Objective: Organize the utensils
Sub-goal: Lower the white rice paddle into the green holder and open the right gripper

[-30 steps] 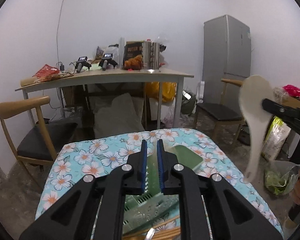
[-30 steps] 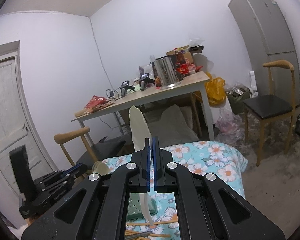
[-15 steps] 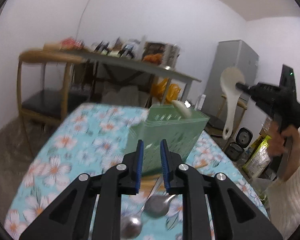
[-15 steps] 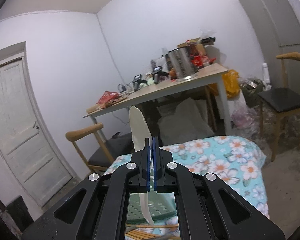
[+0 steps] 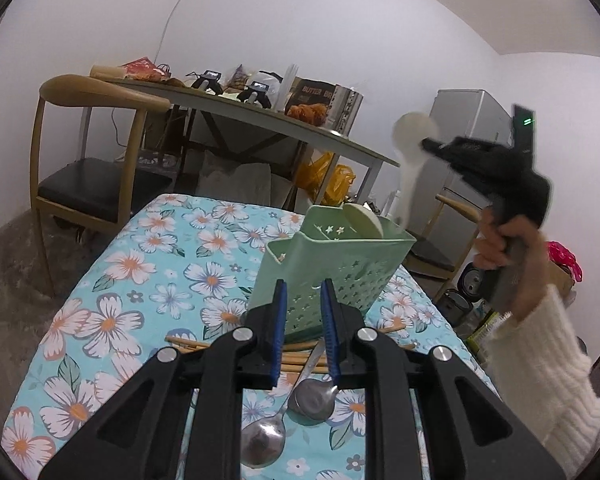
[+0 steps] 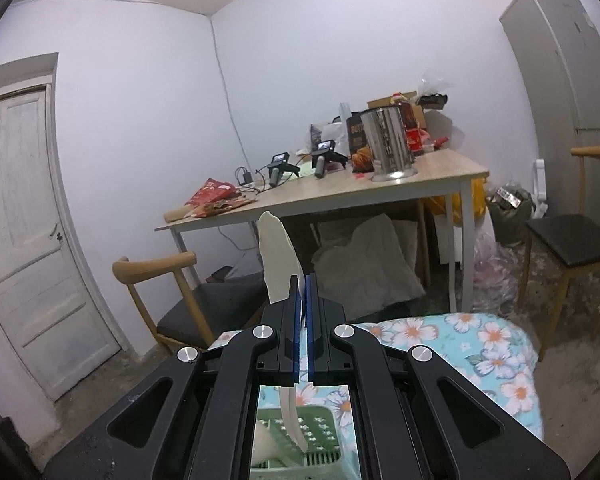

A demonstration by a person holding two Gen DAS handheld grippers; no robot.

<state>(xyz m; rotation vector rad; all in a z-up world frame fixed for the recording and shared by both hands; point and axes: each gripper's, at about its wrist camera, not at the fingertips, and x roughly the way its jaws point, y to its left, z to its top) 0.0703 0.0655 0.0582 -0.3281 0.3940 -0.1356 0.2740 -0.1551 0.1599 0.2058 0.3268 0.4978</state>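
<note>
Right gripper [image 5: 428, 145] is clenched on a pale rice paddle [image 6: 278, 264], holding it upright above the green utensil basket [image 5: 332, 264], its handle hanging down toward the basket's opening. Left gripper [image 5: 303, 328], its jaws just having been opening, stands slightly parted with nothing between its pads, low over the flowered desk [image 5: 140, 280] just before the basket. Chopsticks [image 5: 188, 345] and two metal spoons [image 5: 264, 436] lie there.

Left gripper [image 5: 303, 322]: jaws slightly parted, nothing between them. Right gripper [image 6: 302, 330]: clamped tight, raised; hand [image 5: 500, 244] grips its handle, white sleeve [image 5: 540, 364].
</note>
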